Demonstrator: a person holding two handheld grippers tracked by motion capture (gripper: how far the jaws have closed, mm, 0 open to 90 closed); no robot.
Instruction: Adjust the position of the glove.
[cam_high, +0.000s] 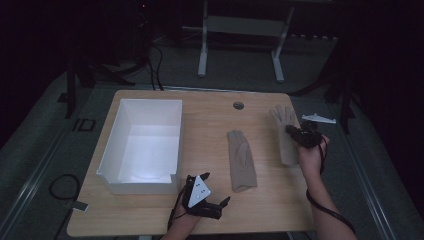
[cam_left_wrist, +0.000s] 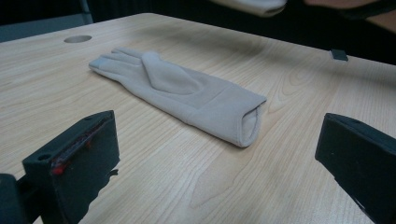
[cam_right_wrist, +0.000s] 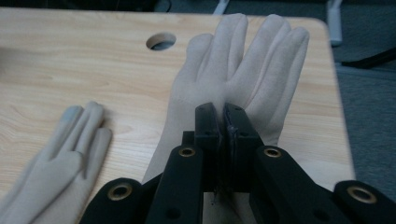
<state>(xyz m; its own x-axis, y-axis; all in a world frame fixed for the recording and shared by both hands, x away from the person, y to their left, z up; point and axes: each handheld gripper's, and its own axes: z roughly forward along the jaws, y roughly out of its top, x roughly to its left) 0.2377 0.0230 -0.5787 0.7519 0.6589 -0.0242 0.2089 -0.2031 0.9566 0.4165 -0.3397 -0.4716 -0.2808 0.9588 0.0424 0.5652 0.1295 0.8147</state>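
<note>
Two beige gloves are on the wooden table (cam_high: 150, 220). One glove (cam_high: 241, 159) (cam_left_wrist: 187, 93) (cam_right_wrist: 60, 163) lies flat near the middle, fingers pointing away. My left gripper (cam_high: 224, 201) (cam_left_wrist: 215, 158) rests open near the front edge, its jaws wide apart and aimed at that glove's cuff, not touching it. The other glove (cam_high: 284, 131) (cam_right_wrist: 243, 60) is at the right. My right gripper (cam_high: 291, 130) (cam_right_wrist: 223, 112) is shut on it, pinching the fabric at the palm, with the fingers spread beyond the jaws. Its cuff (cam_left_wrist: 254, 5) hangs above the table in the left gripper view.
A white open box (cam_high: 145, 145) stands on the left half of the table. A round cable hole (cam_high: 238, 105) (cam_right_wrist: 161, 41) sits near the far edge. The table's right edge lies close beside the held glove, and grey floor surrounds the table.
</note>
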